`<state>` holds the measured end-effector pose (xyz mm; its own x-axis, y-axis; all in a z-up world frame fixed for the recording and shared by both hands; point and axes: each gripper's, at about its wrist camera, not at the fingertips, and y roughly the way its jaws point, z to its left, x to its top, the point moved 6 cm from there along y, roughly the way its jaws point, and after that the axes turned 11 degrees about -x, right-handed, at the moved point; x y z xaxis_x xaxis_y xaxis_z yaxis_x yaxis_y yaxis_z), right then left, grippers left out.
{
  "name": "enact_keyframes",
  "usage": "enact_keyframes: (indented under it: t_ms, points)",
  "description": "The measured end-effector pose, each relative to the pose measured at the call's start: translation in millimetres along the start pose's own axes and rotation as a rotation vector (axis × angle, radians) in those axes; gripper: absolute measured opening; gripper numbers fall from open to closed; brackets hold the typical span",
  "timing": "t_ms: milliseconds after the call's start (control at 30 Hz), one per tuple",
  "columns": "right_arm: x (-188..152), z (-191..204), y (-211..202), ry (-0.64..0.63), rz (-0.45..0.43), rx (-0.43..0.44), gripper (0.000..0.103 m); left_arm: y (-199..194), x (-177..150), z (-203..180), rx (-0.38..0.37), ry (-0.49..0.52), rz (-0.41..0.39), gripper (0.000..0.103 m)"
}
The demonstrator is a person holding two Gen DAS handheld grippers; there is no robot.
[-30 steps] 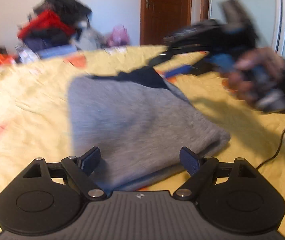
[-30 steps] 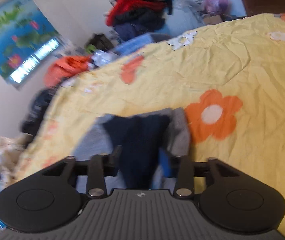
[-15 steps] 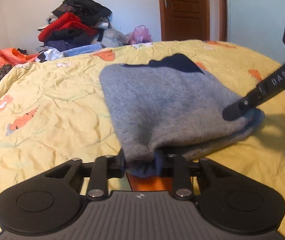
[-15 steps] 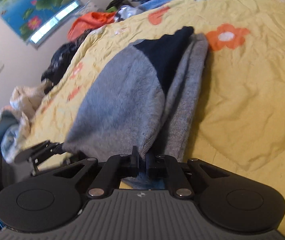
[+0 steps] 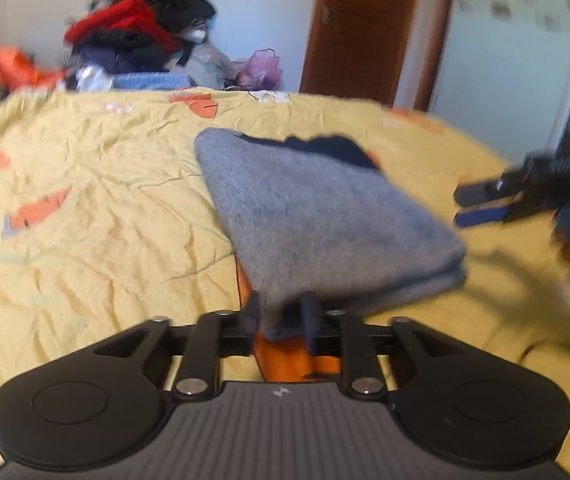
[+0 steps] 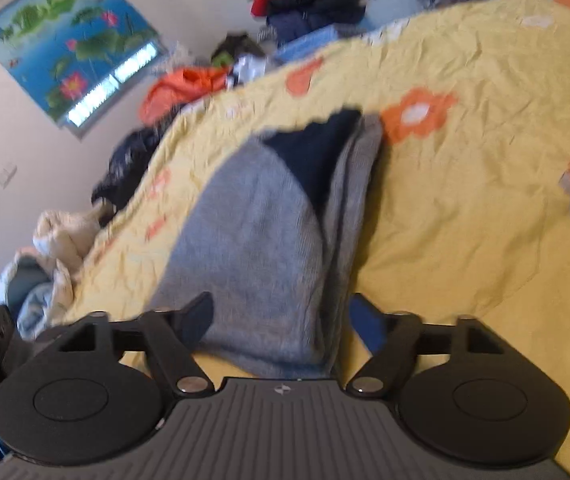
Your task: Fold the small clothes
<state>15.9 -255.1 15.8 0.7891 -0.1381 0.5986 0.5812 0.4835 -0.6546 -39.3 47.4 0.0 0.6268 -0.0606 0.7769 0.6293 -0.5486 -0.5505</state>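
Observation:
A folded grey garment (image 5: 325, 216) with a dark navy part at its far end lies on the yellow flowered bedspread (image 5: 85, 200). My left gripper (image 5: 281, 314) is shut on the garment's near edge. My right gripper (image 6: 281, 320) is open, its fingers on either side of the garment's (image 6: 253, 240) near end, not pinching it. In the left wrist view the right gripper (image 5: 481, 204) hovers just right of the garment, held by a hand.
A heap of red, black and blue clothes (image 5: 137, 40) stands beyond the bed's far edge. A brown door (image 5: 361, 28) is behind. Orange and dark clothes (image 6: 181, 88) and pale bedding (image 6: 53, 240) lie off the bed's left side. A lotus picture (image 6: 73, 44) hangs on the wall.
My right gripper has opened, let go of the garment's edge and drawn back a little. My left gripper stays shut on the garment's near edge.

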Motion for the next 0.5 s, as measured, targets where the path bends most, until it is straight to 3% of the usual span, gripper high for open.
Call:
enact_keyframes:
  t_ms: [67,133,167,233,267,333,400,433,500]
  points:
    - [14.7,-9.3,1.6,0.036,-0.03,-0.018,0.078,0.9,9.4,12.0,0.01,-0.098,-0.042,0.057]
    - [33.1,-15.2,14.4,0.064,-0.049,-0.036,0.072,11.4,17.3,20.3,0.009,-0.172,-0.065,0.057]
    - [43.2,-14.7,22.3,0.081,-0.058,-0.036,0.066,20.6,19.4,24.2,0.004,-0.213,-0.057,0.057]
    - [60.9,-7.0,41.3,0.105,-0.063,0.0,0.065,42.4,18.2,29.4,0.002,-0.273,-0.01,0.057]
    - [68.5,-1.3,51.3,0.103,-0.061,0.013,0.065,50.4,16.8,30.5,0.009,-0.289,0.008,0.056]
    - [78.6,5.7,75.5,0.053,-0.042,-0.044,0.065,59.6,15.0,27.0,0.036,-0.267,0.013,0.056]
    - [79.0,10.6,101.8,-0.021,0.02,-0.141,0.049,63.0,15.0,23.2,0.056,-0.241,0.023,0.056]
    - [75.1,14.5,109.3,-0.099,0.028,-0.186,0.02,63.1,15.2,22.7,0.059,-0.235,0.026,0.056]
    - [69.0,18.9,112.2,-0.244,0.012,-0.244,0.013,61.9,13.8,23.5,0.056,-0.232,0.025,0.056]
